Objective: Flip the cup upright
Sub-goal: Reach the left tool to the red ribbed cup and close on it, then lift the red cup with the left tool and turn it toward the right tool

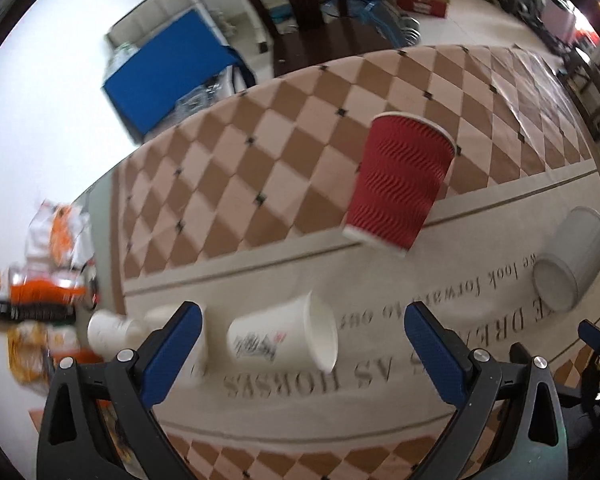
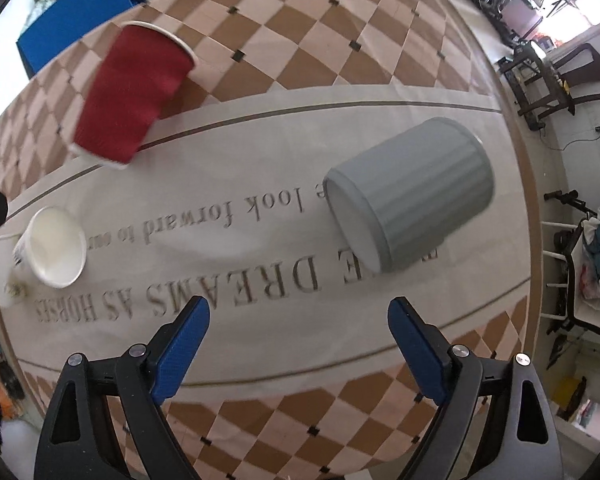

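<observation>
A grey ribbed cup (image 2: pixel 414 196) lies on its side on the tablecloth (image 2: pixel 260 340), its flat end toward my right gripper (image 2: pixel 299 344), which is open and empty just short of it. The grey cup also shows at the right in the left wrist view (image 1: pixel 572 258). A white paper cup (image 1: pixel 284 336) lies on its side between the fingers of my open, empty left gripper (image 1: pixel 303 346); its mouth shows in the right wrist view (image 2: pixel 54 246). A red ripple cup (image 1: pixel 402 180) stands upright farther back and shows in the right wrist view (image 2: pixel 130 94).
More white cups (image 1: pixel 112 330) lie at the table's left edge behind my left finger. The checkered tablecloth (image 1: pixel 260 168) with printed lettering covers the table. A blue box (image 1: pixel 168 76), chairs and clutter stand on the floor beyond the table edges.
</observation>
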The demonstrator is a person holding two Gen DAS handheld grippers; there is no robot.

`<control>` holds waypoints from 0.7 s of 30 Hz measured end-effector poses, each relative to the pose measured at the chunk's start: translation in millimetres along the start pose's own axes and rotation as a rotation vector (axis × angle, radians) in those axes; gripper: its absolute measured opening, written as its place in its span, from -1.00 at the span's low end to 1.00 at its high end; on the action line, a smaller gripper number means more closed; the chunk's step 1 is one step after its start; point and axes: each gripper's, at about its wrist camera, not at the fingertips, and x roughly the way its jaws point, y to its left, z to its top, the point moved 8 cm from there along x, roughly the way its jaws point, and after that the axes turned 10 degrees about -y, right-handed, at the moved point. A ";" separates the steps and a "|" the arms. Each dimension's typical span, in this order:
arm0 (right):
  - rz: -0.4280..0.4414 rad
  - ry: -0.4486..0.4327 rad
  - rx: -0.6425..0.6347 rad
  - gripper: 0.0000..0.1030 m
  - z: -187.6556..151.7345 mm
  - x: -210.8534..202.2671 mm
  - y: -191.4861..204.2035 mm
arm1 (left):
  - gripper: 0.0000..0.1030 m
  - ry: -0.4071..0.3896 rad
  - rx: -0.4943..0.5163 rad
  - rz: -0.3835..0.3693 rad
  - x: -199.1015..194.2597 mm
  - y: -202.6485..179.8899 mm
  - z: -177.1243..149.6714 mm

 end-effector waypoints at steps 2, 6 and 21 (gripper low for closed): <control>-0.004 0.019 0.001 0.79 6.9 9.7 -2.4 | 0.97 0.008 0.023 -0.030 10.8 -9.2 12.9; -0.006 0.055 0.002 0.79 16.7 21.8 -4.8 | 0.94 0.020 0.078 -0.094 27.6 -31.0 37.3; 0.009 0.140 0.019 0.79 21.2 40.7 -1.4 | 0.60 0.109 0.246 -0.125 92.7 -76.6 66.4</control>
